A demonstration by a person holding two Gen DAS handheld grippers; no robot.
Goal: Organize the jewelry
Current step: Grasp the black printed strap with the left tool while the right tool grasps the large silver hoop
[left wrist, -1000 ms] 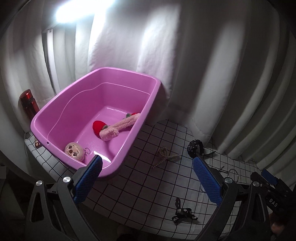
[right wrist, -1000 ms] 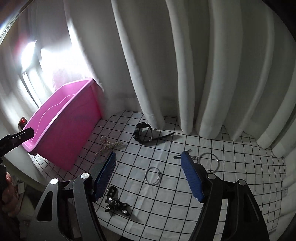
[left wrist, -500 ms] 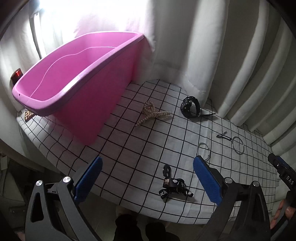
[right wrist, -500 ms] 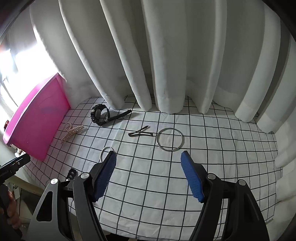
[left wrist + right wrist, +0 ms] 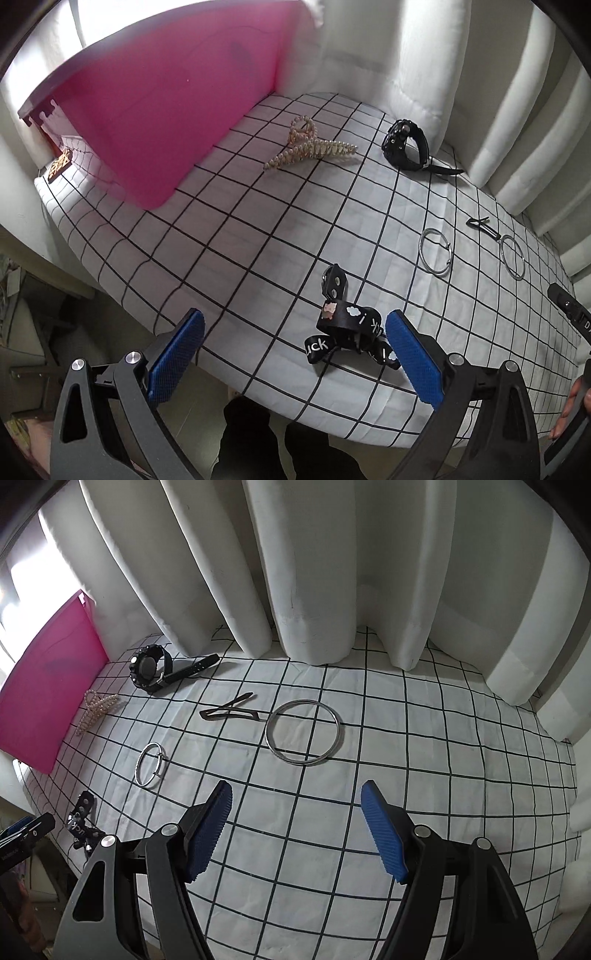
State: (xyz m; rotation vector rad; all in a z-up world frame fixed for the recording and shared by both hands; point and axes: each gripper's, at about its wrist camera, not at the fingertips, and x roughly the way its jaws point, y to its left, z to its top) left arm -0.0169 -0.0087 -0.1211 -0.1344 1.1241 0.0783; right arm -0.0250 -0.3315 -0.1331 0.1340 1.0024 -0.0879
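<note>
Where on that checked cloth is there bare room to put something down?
Most open: the right side of the checked tablecloth, beyond the large silver bangle toward the white curtain. A smaller bare patch lies between the pink plastic tub, the pearl hair claw and the black printed strap. The left half is crowded.

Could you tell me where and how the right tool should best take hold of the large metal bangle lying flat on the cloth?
Probably from above, on the near arc of the bangle: it lies flat, so one finger of the right tool goes inside the rim, one outside. The far-left arc looks crowded by the hair clip.
</note>
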